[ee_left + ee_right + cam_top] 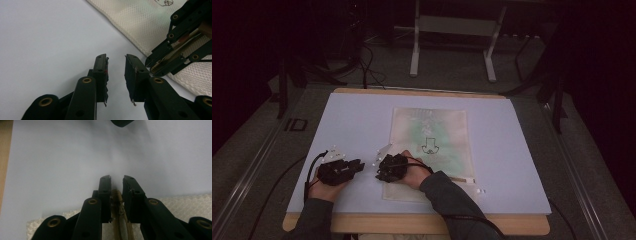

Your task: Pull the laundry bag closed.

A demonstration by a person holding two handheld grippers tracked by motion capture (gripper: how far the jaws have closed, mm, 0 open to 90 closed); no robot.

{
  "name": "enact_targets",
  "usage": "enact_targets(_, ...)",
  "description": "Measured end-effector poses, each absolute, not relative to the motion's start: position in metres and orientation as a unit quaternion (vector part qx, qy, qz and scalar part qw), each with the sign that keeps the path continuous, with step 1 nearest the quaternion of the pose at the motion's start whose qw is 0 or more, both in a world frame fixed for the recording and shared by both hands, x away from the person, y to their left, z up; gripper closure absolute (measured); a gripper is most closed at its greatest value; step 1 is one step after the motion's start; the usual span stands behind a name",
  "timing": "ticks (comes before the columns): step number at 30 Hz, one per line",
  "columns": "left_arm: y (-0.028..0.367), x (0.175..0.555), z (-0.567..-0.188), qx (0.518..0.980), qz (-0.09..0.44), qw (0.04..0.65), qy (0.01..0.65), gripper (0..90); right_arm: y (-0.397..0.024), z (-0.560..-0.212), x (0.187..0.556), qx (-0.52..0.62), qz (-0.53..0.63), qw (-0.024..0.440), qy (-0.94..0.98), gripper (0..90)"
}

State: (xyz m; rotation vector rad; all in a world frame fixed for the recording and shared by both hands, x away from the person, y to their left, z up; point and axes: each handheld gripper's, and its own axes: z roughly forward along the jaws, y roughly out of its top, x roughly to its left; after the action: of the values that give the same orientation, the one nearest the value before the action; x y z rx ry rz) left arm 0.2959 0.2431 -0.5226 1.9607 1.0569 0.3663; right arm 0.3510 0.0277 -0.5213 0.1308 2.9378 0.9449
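A cream mesh bag (pixel 429 130) with a green print and a small black drawing lies flat on the pale mat (pixel 357 120). My right gripper (pixel 379 174) sits at the bag's near left corner, pointing left. In the right gripper view its jaws (pixel 116 178) stand narrowly apart, and the tan zipper strip (pixel 117 202) fills the gap between the pads. The left gripper view shows that gripper (pixel 154 67) with the strip (pixel 175 50) between its jaws, over the mesh (pixel 130 15). My left gripper (pixel 361 164) rests on the mat just left of it, open (pixel 116 56), with nothing between its pads.
The mat covers a wooden table whose front edge (pixel 412 225) shows below my forearms. Small white bits (pixel 482 191) lie near the bag's right corner. A metal stand (pixel 452 45) and floor cables (pixel 367 65) are beyond the table.
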Motion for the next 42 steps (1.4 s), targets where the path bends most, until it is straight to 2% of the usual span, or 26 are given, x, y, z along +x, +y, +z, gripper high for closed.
enact_targets(5, 0.243, 0.296, -0.523, 0.786, 0.146, 0.427, 0.422, 70.4, 0.029, -0.521, 0.352, 0.044, 0.304, 0.03, 0.951, 80.5)
enact_targets(24, 0.242, 0.296, -0.523, 0.787, 0.146, 0.426, 0.421, 70.3, 0.014, -0.512, 0.354, 0.06, 0.346, 0.016, 0.936, 80.5)
enact_targets(32, 0.241, 0.295, -0.523, 0.79, 0.144, 0.424, 0.419, 70.1, 0.006, -0.512, 0.353, 0.064, 0.342, 0.018, 0.937, 84.2)
enact_targets(42, 0.242, 0.296, -0.523, 0.788, 0.143, 0.426, 0.421, 69.7, 0.015, -0.513, 0.353, 0.058, 0.332, 0.018, 0.941, 77.5)
